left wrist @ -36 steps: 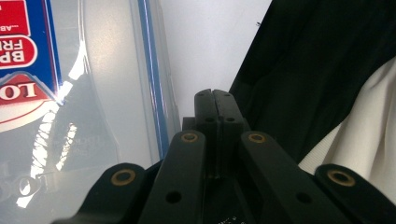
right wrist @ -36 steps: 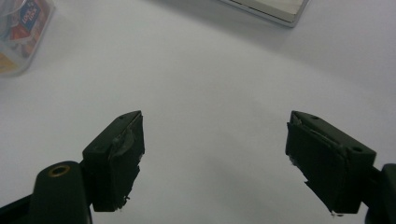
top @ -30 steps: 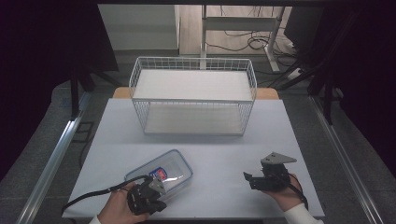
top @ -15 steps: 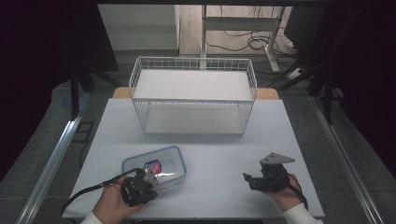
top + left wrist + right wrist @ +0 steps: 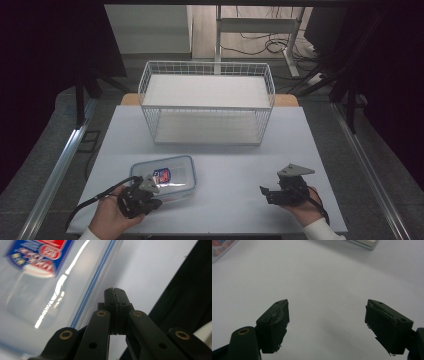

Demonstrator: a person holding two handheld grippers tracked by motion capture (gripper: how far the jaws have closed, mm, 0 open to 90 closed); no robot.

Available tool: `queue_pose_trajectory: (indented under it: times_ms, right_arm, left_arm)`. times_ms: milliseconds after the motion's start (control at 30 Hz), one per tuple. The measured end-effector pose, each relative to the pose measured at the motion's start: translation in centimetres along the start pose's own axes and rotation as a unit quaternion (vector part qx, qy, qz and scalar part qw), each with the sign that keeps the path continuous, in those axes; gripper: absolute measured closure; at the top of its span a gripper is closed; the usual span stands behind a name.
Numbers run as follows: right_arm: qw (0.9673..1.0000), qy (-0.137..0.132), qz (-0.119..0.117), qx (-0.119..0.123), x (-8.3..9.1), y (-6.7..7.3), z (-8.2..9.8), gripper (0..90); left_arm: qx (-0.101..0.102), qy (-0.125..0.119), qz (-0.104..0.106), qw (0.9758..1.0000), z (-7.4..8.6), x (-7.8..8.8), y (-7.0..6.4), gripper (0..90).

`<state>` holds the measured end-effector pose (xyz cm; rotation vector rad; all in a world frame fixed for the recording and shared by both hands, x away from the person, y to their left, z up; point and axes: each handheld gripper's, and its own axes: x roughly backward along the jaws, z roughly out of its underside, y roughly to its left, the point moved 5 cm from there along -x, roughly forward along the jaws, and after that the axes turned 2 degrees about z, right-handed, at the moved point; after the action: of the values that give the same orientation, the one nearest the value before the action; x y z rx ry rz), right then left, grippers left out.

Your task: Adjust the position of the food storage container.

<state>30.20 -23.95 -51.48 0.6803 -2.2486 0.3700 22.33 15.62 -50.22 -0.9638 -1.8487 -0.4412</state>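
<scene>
A clear plastic food container [image 5: 170, 172] with a blue-and-red label lies flat, lid on, at the table's front left. My left gripper [image 5: 154, 201] sits at its near edge, held in a hand, with the jaws pressed together and nothing between them. In the left gripper view the shut tips [image 5: 115, 290] lie just beside the container's [image 5: 37, 290] blue-sealed rim. My right gripper [image 5: 266, 195] rests at the front right, held in the other hand. Its jaws [image 5: 327, 315] stand wide apart over bare white table.
A white wire basket [image 5: 207, 107] with two shelves stands at the back middle of the white table [image 5: 225, 150]. Its base corner [image 5: 364, 242] and a corner of the container [image 5: 219, 247] show in the right gripper view. Dark floor and metal rails flank the table.
The left hand and its gripper have moved leftward and slightly away, and the container has slid left with them. The right gripper has stayed where it was.
</scene>
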Motion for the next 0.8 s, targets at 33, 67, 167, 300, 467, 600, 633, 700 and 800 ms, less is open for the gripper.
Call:
queue_pose_trajectory:
  times_ms: [33, 67, 167, 300, 467, 600, 633, 700, 800]
  right_arm:
    - [1.0, -0.001, 0.001, -0.001, 0.0, 0.0, 0.0, 19.8]
    - [1.0, -0.002, 0.001, -0.002, 0.0, -0.1, -0.1, 19.8]
    - [1.0, -0.002, 0.003, -0.002, 0.0, -0.1, -0.1, 19.8]
    - [1.0, 0.002, 0.002, 0.002, -0.2, -0.1, -0.2, 19.6]
    - [1.0, -0.002, 0.007, -0.006, 0.0, -0.5, -0.3, 19.6]
    - [0.9999, -0.001, 0.009, -0.007, 0.0, -0.5, -0.2, 19.6]
    - [0.9999, -0.001, 0.01, -0.007, 0.1, -0.5, -0.2, 19.6]
    - [0.9999, -0.002, 0.01, -0.008, 0.1, -0.6, -0.2, 19.6]
    - [0.9999, -0.003, 0.011, -0.01, 0.2, -0.9, -0.1, 19.6]
  left_arm:
    - [0.006, -0.006, -0.002, 1.0, 0.2, 0.6, 0.3, 90.0]
    - [0.011, -0.01, -0.006, 0.9999, 0.4, 1.0, 0.6, 90.0]
    - [0.043, -0.029, -0.025, 0.9983, 1.2, 2.7, 2.4, 90.0]
    - [0.087, -0.038, -0.06, 0.9936, 2.8, 4.4, 5.3, 90.0]
    - [0.132, -0.023, -0.087, 0.9871, 4.7, 4.4, 8.3, 90.0]
    - [0.147, 0.009, -0.071, 0.9865, 5.6, 2.2, 9.5, 90.0]
    - [0.146, 0.014, -0.061, 0.9873, 5.5, 1.3, 9.5, 90.0]
    - [0.142, 0.023, -0.053, 0.9882, 5.4, 0.4, 9.5, 90.0]
    - [0.14, 0.024, -0.06, 0.988, 5.0, 0.2, 9.8, 90.0]
